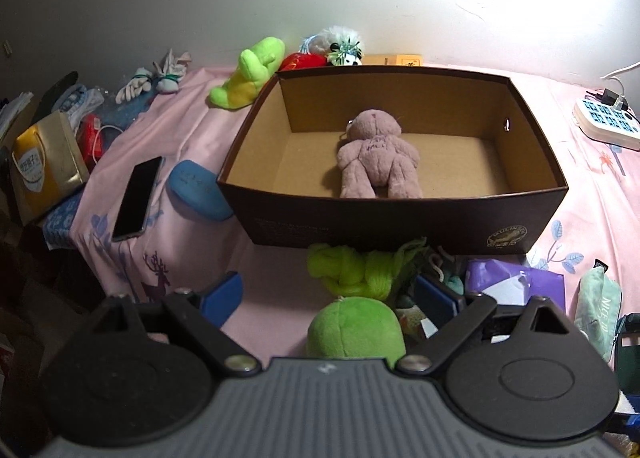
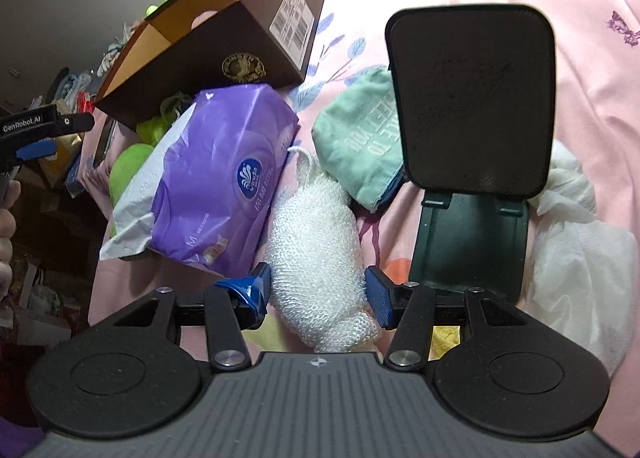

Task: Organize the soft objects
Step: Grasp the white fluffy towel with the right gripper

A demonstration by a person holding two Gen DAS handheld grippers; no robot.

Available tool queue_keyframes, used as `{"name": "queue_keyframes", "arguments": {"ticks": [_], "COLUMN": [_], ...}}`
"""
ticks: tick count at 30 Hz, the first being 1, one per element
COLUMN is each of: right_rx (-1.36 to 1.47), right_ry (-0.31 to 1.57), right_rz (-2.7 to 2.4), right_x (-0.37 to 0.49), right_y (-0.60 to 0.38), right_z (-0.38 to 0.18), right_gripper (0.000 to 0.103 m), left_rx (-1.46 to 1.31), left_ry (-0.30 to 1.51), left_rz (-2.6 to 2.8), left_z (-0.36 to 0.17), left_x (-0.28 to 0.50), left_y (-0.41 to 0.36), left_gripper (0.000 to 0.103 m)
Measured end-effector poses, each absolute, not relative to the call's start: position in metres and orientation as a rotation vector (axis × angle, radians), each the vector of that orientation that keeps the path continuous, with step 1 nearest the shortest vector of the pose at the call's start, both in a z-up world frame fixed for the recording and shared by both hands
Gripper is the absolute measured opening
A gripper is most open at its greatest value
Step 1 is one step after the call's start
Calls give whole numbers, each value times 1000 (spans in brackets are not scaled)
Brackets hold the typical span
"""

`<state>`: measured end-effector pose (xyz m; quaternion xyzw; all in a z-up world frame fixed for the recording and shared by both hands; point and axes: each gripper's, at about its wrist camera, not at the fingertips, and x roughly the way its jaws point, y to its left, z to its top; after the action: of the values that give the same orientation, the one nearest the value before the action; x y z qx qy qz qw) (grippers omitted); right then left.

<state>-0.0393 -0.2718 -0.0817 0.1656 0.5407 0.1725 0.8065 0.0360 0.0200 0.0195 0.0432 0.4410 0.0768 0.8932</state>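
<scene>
A dark brown cardboard box (image 1: pixel 400 217) with a raw tan interior sits open on a bed covered by a pink printed sheet (image 1: pixel 180 129). Inside it, face down, lies a mauve plush teddy bear (image 1: pixel 376 155) with short, matted pile. Against the box's near wall, a tangle of neon green yarn (image 1: pixel 352 268) rests beside a rounded green plush toy (image 1: pixel 354 328) of fuzzy fleece.

The left gripper (image 1: pixel 332 298) hangs over that green plush with its blue-padded fingers (image 1: pixel 224 296) spread wide, gripping nothing.

The right gripper (image 2: pixel 318 294) is lowered around a white knitted mesh pouf (image 2: pixel 316 250), bumpy and loosely woven; its blue fingers (image 2: pixel 378 296) stand just beside the pouf on either flank, and whether they press on it cannot be told.

Next to the pouf lie a glossy purple plastic tissue pack (image 2: pixel 216 181), crinkled at its white end, a folded mint green cloth pouch (image 2: pixel 364 141) with printed lettering, and a black hinged stand (image 2: pixel 472 113) with a rounded square matte plate. Crumpled white tissue (image 2: pixel 576 234) lies behind the stand.
</scene>
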Motion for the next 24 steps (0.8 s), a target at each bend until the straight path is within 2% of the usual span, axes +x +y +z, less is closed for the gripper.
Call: {"name": "queue_keyframes", "arguments": {"ticks": [6, 11, 16, 19, 24], "right_rx": [315, 403, 511, 515, 440], "right_ry": [1116, 1060, 918, 799, 728], "right_rz": [456, 505, 610, 622, 535], "right_x": [-48, -54, -44, -22, 42], "right_y": [-269, -280, -288, -282, -248], "right_z": [-68, -38, 24, 61, 89], "right_gripper": [19, 18, 18, 19, 20], "left_rx": [95, 78, 57, 44, 36], "left_ry": [927, 934, 929, 930, 918], "left_rz": [178, 178, 157, 134, 100], "left_z": [16, 12, 9, 7, 6], "left_x": [25, 22, 22, 21, 14], "left_y": [16, 19, 23, 26, 34], "left_gripper": [95, 95, 95, 95, 95]}}
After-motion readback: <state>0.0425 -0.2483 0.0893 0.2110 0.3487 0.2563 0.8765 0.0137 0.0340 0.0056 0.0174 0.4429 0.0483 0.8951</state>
